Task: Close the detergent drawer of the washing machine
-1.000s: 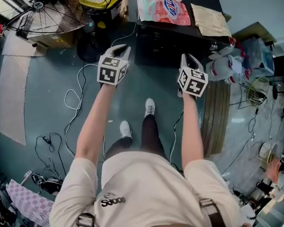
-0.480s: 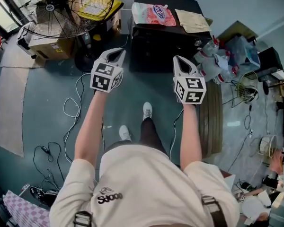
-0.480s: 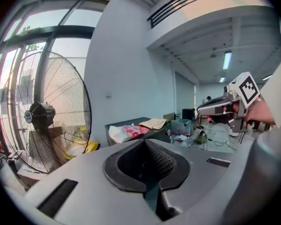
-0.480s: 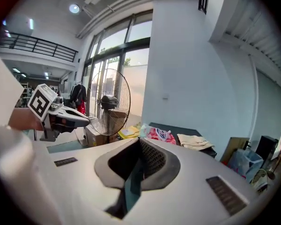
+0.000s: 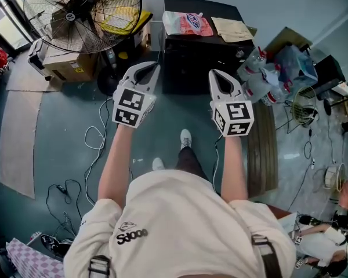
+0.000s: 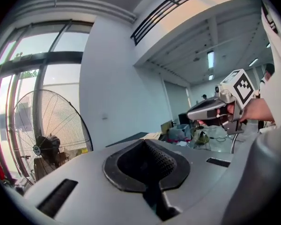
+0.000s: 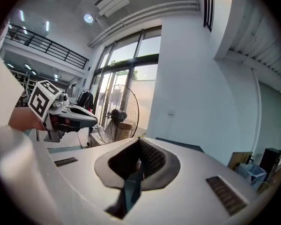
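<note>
The only lettering is a dark print (image 5: 131, 235) on the front of the person's pale shirt (image 5: 180, 213), at the lower left of the head view. Under a small emblem stands a short word that begins with S and runs on in round characters, roughly "S0000", too warped to read with certainty. The pink bag (image 5: 188, 23) at the upper middle of that view bears a blue oval brand mark whose letters are too small to make out. The cube (image 5: 131, 108) on the left gripper (image 5: 152, 68) and the cube (image 5: 233, 119) on the right gripper (image 5: 216, 75) carry black-and-white square code patterns, without letters or numbers.
</note>
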A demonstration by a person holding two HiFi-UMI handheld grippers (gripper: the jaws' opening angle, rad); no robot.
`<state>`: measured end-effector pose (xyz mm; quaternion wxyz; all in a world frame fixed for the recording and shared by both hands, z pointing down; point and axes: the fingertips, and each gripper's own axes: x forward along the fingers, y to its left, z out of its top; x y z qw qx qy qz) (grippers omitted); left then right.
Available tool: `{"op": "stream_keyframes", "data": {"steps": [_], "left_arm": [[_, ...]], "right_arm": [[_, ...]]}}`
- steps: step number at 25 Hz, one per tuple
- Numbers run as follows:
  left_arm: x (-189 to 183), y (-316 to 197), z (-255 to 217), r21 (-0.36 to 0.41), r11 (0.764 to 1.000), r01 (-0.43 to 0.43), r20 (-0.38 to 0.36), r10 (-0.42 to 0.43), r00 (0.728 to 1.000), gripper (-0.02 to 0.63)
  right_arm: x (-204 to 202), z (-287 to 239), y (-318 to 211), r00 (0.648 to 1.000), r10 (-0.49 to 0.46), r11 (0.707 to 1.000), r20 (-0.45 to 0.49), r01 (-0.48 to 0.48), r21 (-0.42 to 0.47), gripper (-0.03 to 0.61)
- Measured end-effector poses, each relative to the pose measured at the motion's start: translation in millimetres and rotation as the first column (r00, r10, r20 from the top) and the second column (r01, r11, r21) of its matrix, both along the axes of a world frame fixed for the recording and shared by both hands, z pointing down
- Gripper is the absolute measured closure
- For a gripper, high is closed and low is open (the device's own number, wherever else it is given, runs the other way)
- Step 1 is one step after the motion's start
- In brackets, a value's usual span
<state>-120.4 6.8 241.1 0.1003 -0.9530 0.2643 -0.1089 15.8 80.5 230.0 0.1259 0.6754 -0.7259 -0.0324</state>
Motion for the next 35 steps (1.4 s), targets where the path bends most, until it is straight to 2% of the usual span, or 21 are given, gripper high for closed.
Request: {"op": "stream_keyframes", "data": {"steps": [5, 14, 26, 35], "left_arm": [[-5.2, 21.2, -22.8, 0.047, 0.999, -0.024, -0.035, 0.026, 0.999, 0.595], [-2.4, 49.8, -41.1, 0.138, 0.988, -0.065, -0.003, 0.066, 0.998, 0.595], [5.8, 53.6, -43.0, 0.125, 0.987, -0.105, -0.013, 0.107, 0.994, 0.595], [-2.6, 50.5, -47.2, 0.134, 0.987, -0.087, -0.019, 0.09, 0.996, 0.595]], "right_arm": [[-10.9, -17.5, 13.6, 0.999, -0.027, 0.999, -0.019, 0.027, 0.031, 0.571], [-41.4, -31.6, 29.5, 0.992, -0.102, 0.993, -0.081, 0.106, 0.058, 0.571], [-41.4, -43.4, 31.3, 0.984, -0.105, 0.991, -0.144, 0.115, 0.062, 0.571], [-49.8, -39.6, 29.9, 0.982, -0.125, 0.991, -0.144, 0.131, 0.037, 0.571]]}}
